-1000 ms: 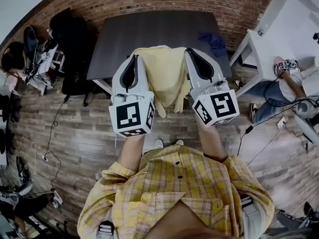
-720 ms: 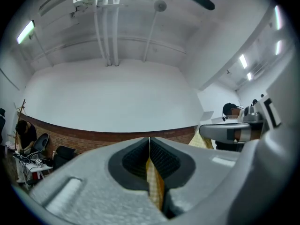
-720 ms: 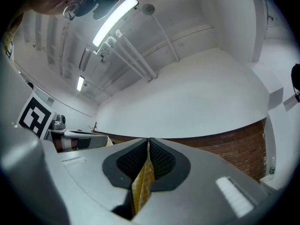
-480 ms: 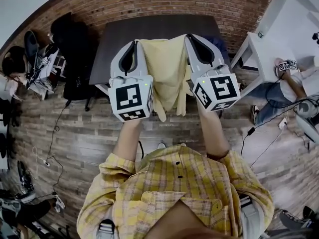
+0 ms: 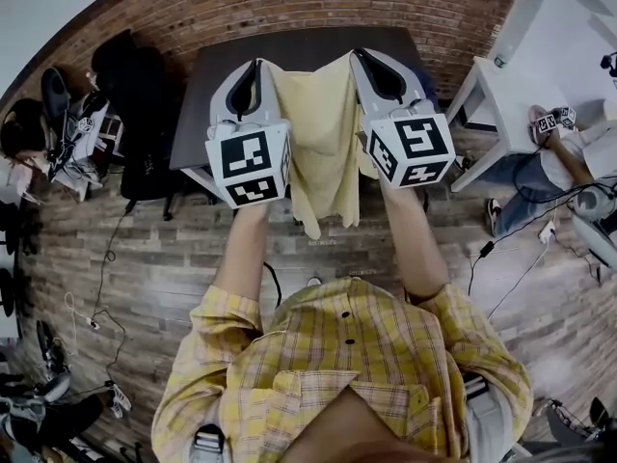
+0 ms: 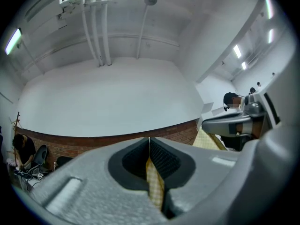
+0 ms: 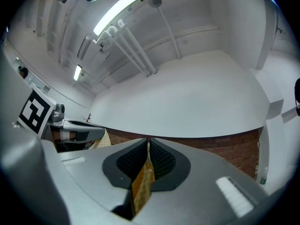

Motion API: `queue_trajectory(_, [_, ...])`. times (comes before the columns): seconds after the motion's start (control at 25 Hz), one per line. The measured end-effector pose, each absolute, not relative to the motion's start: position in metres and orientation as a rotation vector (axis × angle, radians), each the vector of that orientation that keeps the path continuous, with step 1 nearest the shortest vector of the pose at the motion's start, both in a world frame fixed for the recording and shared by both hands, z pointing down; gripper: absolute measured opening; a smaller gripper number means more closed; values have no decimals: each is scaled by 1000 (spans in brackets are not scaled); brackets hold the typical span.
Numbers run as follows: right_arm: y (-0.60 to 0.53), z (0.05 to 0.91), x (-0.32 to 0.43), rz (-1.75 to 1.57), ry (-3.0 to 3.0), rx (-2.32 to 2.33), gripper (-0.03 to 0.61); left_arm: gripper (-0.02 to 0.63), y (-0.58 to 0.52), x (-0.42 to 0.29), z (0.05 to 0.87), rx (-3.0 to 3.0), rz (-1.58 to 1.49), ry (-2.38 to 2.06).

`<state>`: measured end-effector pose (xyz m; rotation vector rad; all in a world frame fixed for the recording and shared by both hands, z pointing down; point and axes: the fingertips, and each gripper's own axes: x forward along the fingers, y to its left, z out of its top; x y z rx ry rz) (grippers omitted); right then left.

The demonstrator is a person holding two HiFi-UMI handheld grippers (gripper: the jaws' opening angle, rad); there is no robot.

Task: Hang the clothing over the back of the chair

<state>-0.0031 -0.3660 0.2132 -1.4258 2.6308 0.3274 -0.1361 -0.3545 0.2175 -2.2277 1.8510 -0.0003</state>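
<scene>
From the head view, we hold the yellow garment (image 5: 323, 143) up between left gripper (image 5: 253, 70) and right gripper (image 5: 371, 66) above the bench (image 5: 308, 44), likely spreading it for draping. Left gripper view: jaws pinch its edge. Right gripper view: the same.

We are looking down on a wood-plank floor (image 5: 145, 249) running to a brick wall (image 5: 289, 3) at the far side. A dark table (image 5: 318, 41) is standing against that wall, a white table (image 5: 496, 90) is sitting to its right, and a tube light (image 7: 118, 7) is glowing on the white ceiling (image 7: 197, 13).
</scene>
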Motion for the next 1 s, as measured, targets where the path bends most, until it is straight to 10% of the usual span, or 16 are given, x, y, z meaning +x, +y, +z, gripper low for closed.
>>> queue_trajectory(1.0, [-466,253,-21,136,2710,-1537,18,6,-461,-140,262,-2352,-165,1867])
